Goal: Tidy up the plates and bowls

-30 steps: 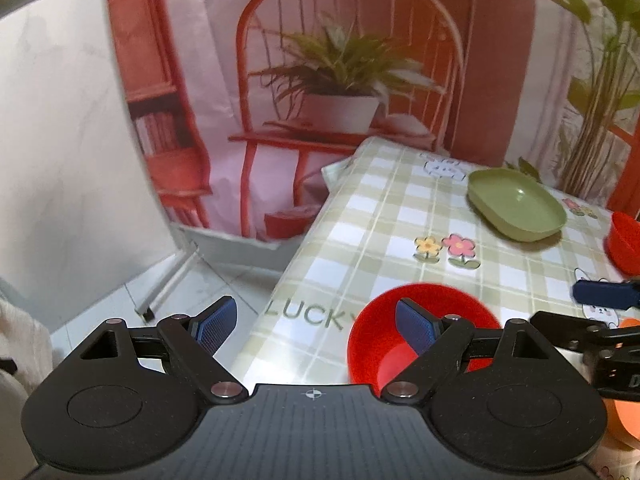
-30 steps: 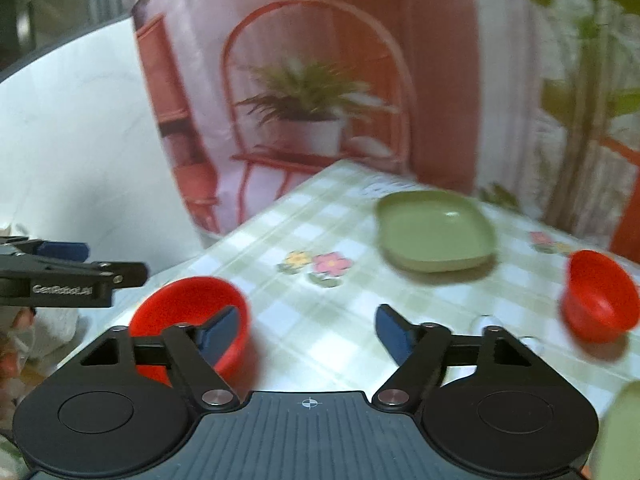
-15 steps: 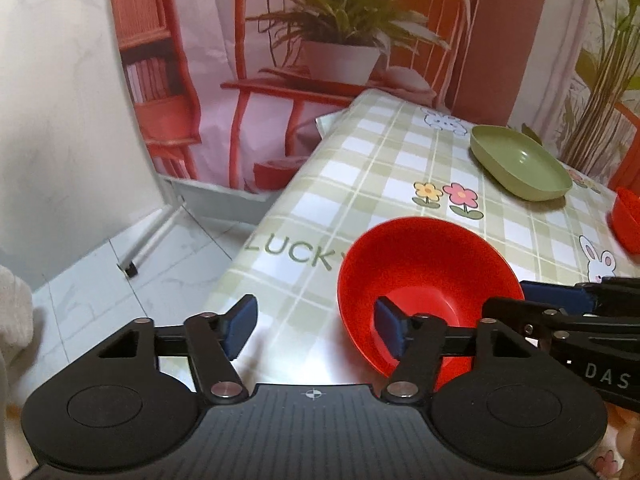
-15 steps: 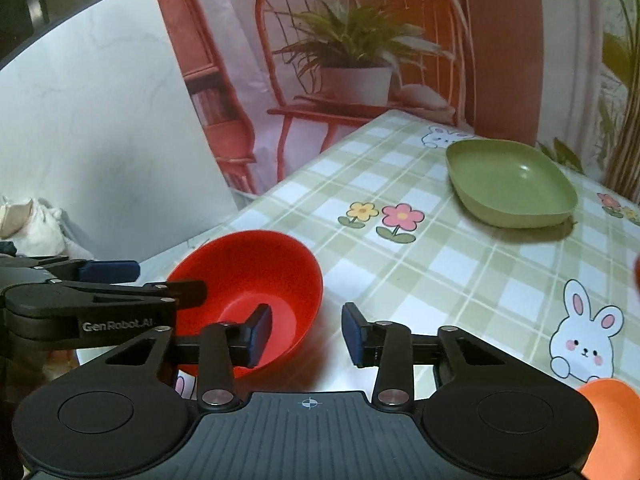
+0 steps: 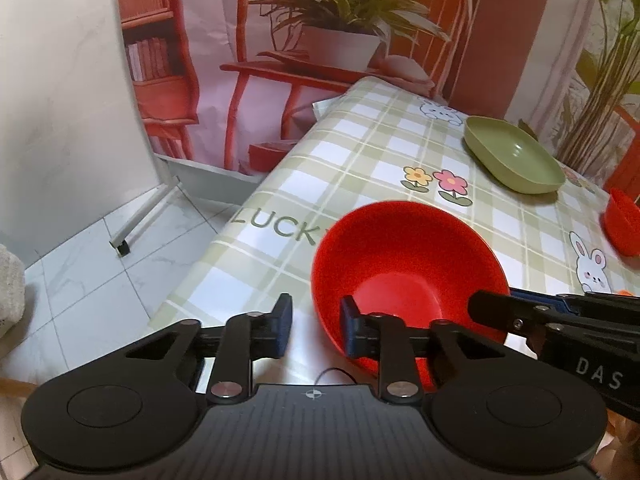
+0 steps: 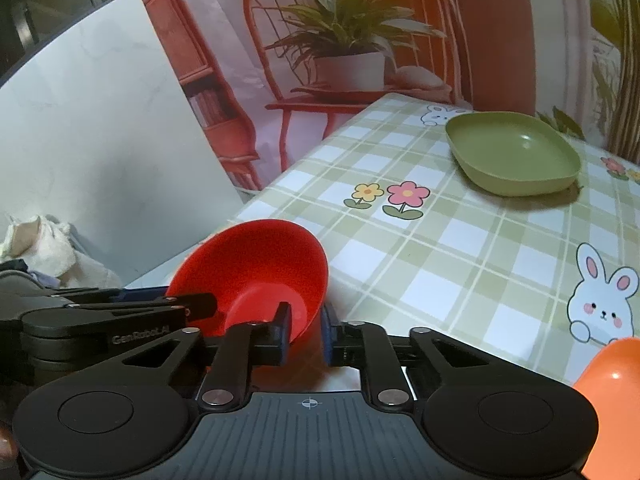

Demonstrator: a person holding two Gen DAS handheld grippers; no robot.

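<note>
While both tools are crowding in at the near left corner of the desk (image 5: 360, 152), the red bowl (image 5: 404, 264) is sitting tilted between them, its mouth leaning toward the far side. The left tongs (image 5: 314, 326) are straddling the bowl's near rim, one blue pad inside the bowl and the other outside; a gap is showing between the outer pad and the wall, so they are loose around it rather than clamped. The right tongs (image 6: 305, 330) are pinching the bowl's other side, pads pressed close on either face of the rim, clenched on the wall. From the left camera the right tool is reaching in from the right, its tip lying against the bowl's edge.

Farther along the checked cloth, a green plate (image 6: 514, 154) is lying flat near the far edge, well apart from the bowl. A second red bowl (image 5: 622, 224) is standing toward the right edge, partly cut off. An orange dish (image 6: 612, 396) is peeking in at the near right, just beside the right tool.
</note>
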